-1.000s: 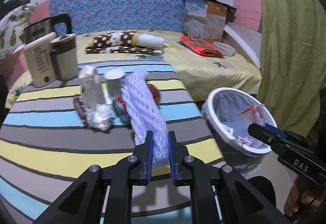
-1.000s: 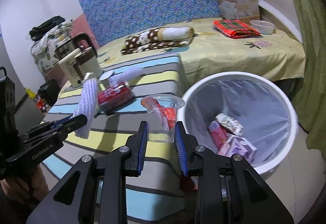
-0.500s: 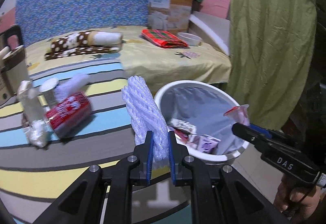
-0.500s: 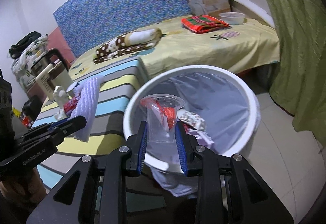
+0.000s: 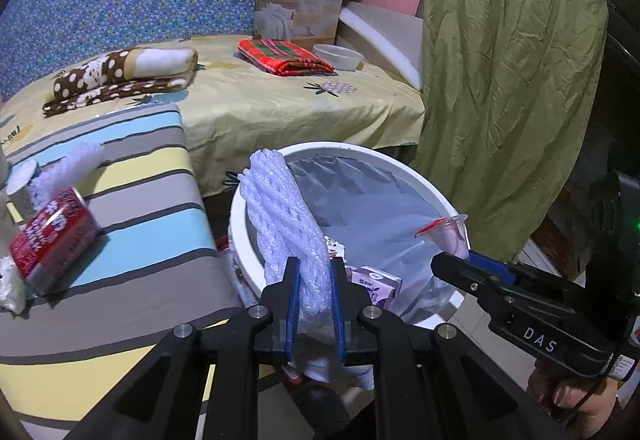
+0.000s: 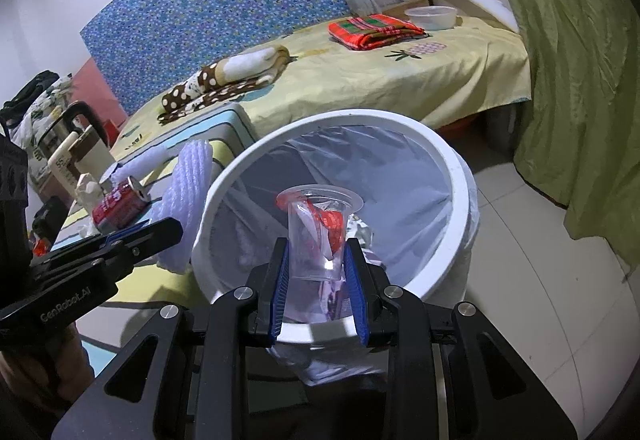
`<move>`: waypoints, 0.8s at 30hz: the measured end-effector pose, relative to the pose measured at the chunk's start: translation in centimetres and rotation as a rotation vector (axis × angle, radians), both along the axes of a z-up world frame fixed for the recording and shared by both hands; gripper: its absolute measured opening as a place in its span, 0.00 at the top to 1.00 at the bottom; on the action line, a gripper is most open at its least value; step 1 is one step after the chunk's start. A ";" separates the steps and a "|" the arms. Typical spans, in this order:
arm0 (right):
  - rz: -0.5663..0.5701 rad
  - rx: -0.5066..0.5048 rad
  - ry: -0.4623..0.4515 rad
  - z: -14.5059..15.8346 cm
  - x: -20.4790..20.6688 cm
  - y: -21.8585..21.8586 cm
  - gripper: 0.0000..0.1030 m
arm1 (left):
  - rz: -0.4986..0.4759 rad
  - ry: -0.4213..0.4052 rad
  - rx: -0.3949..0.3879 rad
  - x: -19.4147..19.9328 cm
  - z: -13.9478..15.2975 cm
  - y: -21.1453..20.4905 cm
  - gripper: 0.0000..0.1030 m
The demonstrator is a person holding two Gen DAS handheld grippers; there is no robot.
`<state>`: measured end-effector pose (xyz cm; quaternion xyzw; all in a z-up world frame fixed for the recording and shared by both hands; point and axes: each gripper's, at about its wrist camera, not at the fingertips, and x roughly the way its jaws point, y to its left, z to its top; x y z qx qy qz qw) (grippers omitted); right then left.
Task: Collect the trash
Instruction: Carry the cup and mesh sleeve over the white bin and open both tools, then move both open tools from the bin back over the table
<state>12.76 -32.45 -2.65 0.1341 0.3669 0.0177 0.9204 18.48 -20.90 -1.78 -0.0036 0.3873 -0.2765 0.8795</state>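
Observation:
My left gripper [image 5: 313, 272] is shut on a white foam net sleeve [image 5: 280, 211] and holds it over the near left rim of the white lined trash bin [image 5: 436, 195]. My right gripper [image 6: 317, 252] is shut on a clear plastic cup [image 6: 316, 228] with a red wrapper inside, held over the bin's [image 6: 452, 175] near rim. Cartons and wrappers, among them a purple carton [image 5: 376, 280], lie in the bin. A red can [image 5: 52, 236], a crumpled white paper and another foam sleeve [image 5: 68, 167] lie on the striped table [image 5: 152, 240].
A bed with a yellow sheet [image 5: 280, 99] stands behind the bin, bearing a spotted blanket, a red plaid cloth, a bowl and a cardboard box. A green curtain [image 5: 500, 79] hangs at the right. Kettles [image 6: 76, 143] stand at the table's far left.
Both grippers have swung right from the table to the bin. The foam sleeve and the cup now hang over the bin's opening instead of the table.

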 end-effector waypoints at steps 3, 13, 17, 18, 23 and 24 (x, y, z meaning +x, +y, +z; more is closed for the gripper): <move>-0.001 0.002 0.009 -0.2 0.3 -0.2 0.71 | -0.001 0.015 -0.013 0.6 -0.2 -0.2 0.86; 0.028 -0.001 0.028 -0.7 1.1 0.0 0.70 | 0.001 0.021 -0.073 1.7 -0.3 0.3 0.56; 0.047 -0.002 0.040 -0.9 1.3 0.3 0.70 | 0.024 0.017 -0.081 1.8 -0.1 1.3 0.56; 0.051 -0.002 0.041 -0.9 1.3 0.4 0.70 | 0.030 0.017 -0.082 1.8 0.0 1.5 0.56; 0.072 -0.003 0.035 -0.7 1.1 0.8 0.61 | 0.056 0.004 -0.080 1.5 0.4 2.6 0.56; 0.072 -0.005 0.032 -0.6 1.0 0.9 0.60 | 0.059 0.002 -0.078 1.3 0.5 2.8 0.56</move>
